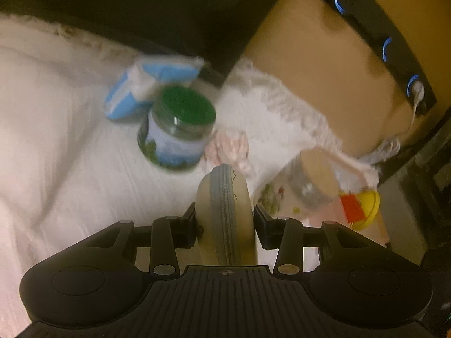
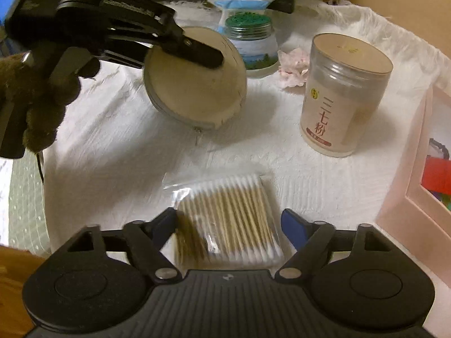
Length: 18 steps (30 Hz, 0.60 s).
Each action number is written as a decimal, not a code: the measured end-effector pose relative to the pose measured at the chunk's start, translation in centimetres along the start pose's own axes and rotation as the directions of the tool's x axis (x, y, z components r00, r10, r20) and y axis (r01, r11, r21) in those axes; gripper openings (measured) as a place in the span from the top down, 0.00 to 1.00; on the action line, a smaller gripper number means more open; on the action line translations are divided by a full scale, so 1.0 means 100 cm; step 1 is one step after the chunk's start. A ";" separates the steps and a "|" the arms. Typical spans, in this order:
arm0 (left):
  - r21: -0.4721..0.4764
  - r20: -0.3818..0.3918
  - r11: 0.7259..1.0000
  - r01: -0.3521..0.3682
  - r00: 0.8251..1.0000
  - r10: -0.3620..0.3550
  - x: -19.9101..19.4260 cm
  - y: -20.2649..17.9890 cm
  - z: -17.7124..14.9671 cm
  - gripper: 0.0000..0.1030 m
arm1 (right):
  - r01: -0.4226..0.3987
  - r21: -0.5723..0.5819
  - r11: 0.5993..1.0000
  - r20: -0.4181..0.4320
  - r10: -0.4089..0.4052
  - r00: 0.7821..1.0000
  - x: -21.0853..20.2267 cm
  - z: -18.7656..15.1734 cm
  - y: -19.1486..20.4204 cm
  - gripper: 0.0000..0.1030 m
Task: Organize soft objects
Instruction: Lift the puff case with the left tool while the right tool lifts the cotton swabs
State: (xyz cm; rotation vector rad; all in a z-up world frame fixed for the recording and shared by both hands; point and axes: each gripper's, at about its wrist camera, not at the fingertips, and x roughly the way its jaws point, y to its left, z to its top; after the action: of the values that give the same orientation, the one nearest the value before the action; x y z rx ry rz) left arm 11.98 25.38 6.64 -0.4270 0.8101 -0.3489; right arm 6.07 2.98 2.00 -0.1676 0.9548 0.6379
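Observation:
My left gripper (image 1: 225,219) is shut on a round beige zip pouch (image 1: 225,197) with a grey zipper, held on edge above the white cloth (image 1: 70,140). In the right wrist view that left gripper (image 2: 208,56) comes in from the upper left, and the pouch (image 2: 194,90) hangs tilted in it with its zip pull dangling. A hand in a brown fuzzy sleeve (image 2: 36,98) holds it. My right gripper (image 2: 229,221) is open, its fingers straddling a clear bag of cotton swabs (image 2: 228,214) lying flat on the cloth. A small gap shows at the blue pad on the right.
A green-lidded jar (image 2: 249,42) and a blue-and-white packet (image 2: 242,2) stand at the back. A pink fabric flower (image 2: 293,67) lies beside a tall clear canister (image 2: 341,95) with a beige lid. A pink box (image 2: 417,186) of coloured items sits at the right. A tan wall rises behind the cloth.

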 end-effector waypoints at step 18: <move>0.038 0.100 0.997 -0.064 0.993 0.060 -0.035 -0.012 0.034 0.56 | 0.015 -0.048 0.999 0.063 -0.012 0.998 -0.002 0.006 0.019 0.24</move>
State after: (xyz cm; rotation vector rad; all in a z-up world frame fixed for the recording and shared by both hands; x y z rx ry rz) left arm 12.18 26.75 11.47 -0.3769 0.7172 -0.2836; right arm 5.28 4.68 2.81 -0.1961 0.8772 0.6508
